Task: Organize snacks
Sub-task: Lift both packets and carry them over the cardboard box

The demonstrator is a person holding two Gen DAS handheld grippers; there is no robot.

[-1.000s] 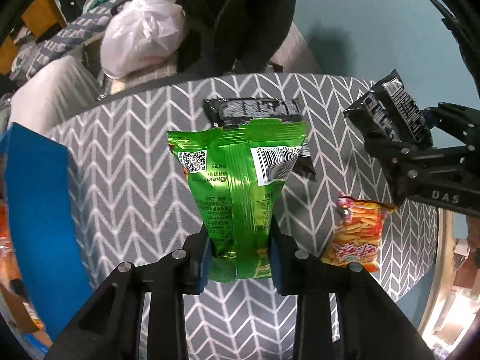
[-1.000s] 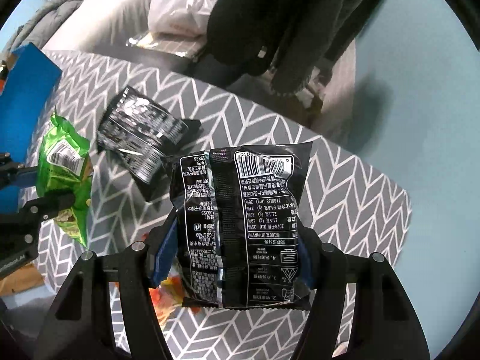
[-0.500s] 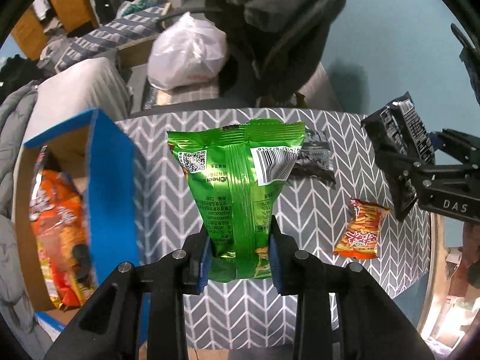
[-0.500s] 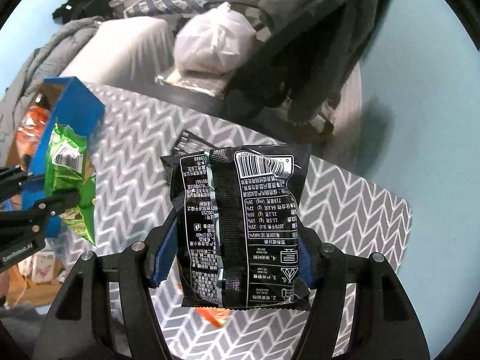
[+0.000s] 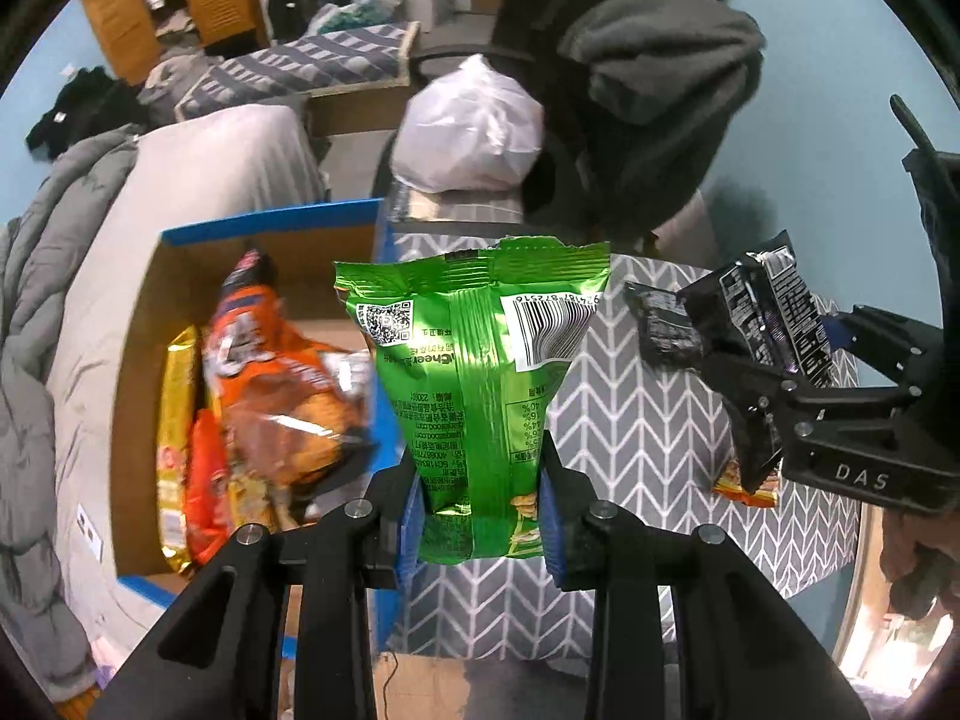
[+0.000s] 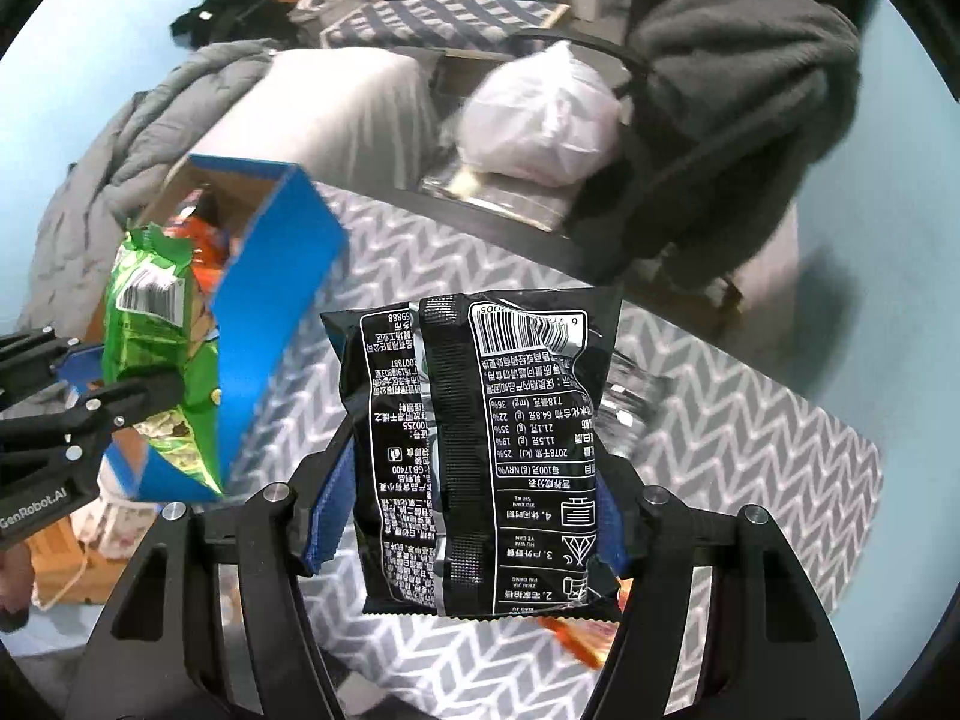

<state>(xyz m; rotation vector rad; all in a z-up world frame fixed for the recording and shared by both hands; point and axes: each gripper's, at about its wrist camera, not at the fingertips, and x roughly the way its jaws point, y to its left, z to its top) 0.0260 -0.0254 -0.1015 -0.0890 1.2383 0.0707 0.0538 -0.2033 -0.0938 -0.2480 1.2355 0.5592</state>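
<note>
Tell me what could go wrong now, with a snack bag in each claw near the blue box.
The left claw pinches only the green bag's bottom edge, so it may slip. The blue box wall stands close beside that bag and could snag it. The right claw's black bag hides the table below it.

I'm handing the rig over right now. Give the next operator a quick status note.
Left gripper: shut on the green foil snack bag, held up beside the blue cardboard box.
Right gripper: shut on the black foil snack bag, over the grey chevron tablecloth.
Done: orange snack packs are in the box.
Left: box both held bags, then the small black packet and the orange packet on the table.
</note>
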